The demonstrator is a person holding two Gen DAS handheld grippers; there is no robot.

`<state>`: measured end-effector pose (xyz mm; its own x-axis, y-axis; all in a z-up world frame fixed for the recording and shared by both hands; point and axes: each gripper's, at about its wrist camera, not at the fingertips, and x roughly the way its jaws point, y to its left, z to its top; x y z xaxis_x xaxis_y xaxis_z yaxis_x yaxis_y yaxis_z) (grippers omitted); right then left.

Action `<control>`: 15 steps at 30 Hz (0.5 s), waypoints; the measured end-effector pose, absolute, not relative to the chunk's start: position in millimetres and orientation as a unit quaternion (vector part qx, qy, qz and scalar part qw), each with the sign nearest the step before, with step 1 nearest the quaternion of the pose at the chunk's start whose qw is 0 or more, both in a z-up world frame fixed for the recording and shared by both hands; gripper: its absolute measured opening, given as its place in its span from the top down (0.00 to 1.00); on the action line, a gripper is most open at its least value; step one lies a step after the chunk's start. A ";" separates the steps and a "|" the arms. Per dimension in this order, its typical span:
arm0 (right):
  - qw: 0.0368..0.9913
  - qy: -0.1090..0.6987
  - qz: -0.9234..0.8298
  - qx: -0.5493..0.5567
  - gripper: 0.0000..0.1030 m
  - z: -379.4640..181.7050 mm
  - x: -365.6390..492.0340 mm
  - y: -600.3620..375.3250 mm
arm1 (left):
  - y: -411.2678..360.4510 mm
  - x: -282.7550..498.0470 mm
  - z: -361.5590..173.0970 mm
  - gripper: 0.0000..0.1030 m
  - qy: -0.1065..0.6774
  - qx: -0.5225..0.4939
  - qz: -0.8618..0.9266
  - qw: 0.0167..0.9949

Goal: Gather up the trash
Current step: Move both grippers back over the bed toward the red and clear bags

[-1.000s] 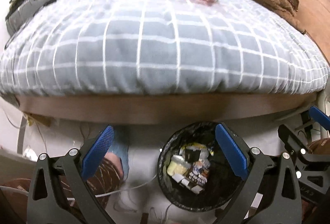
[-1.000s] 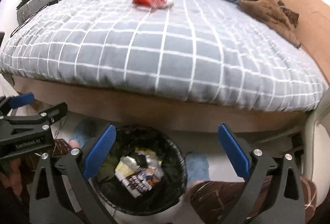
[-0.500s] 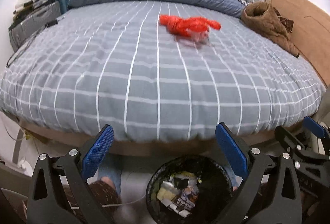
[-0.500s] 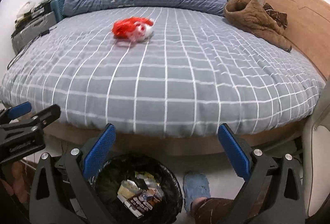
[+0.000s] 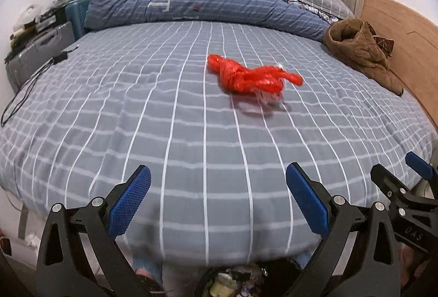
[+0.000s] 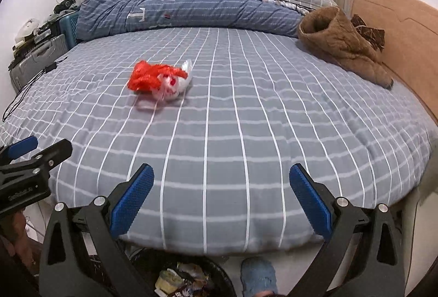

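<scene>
I hold both the left hand-held gripper (image 5: 217, 197) and right hand-held gripper (image 6: 221, 197) spread wide and empty over the bed's (image 5: 169, 116) near edge, ready to reach the red plastic bag (image 5: 250, 76) lying mid-bed, well beyond them.

Even, soft indoor light fills both views, with no glare and only faint shadows. The red plastic bag (image 5: 251, 76) is smeared by motion blur, and so are the white grid lines of the bedsheet (image 6: 246, 132) near it. Fisheye distortion bows the bed strongly; dark vignetting fills the corners. The near bin contents are blurred.
</scene>
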<state>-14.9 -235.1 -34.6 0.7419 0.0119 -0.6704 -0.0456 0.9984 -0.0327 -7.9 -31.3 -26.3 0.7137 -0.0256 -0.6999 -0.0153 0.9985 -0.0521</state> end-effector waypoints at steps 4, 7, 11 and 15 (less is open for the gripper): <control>0.932 0.359 0.025 -0.034 0.07 -33.3 10.7 -234.5 | -35.9 17.6 -25.6 0.06 0.375 -0.021 -0.005 0.927; 0.933 0.357 0.027 -0.037 0.07 -34.3 31.0 -235.6 | -38.7 34.8 -26.0 0.06 0.375 -0.021 -0.008 0.927; 0.935 0.352 0.024 -0.035 0.07 -33.3 54.0 -239.3 | -41.8 57.4 -28.6 0.06 0.375 -0.014 -0.008 0.927; 0.936 0.349 0.022 -0.029 0.07 -31.9 76.1 -242.8 | -41.4 81.0 -31.2 0.06 0.373 -0.017 -0.007 0.928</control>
<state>76.1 -242.8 -31.9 0.7551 0.0213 -0.6552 -0.0616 0.9974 -0.0385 81.0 -41.4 -31.2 0.7219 -0.0257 -0.6915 0.0001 0.9993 -0.0371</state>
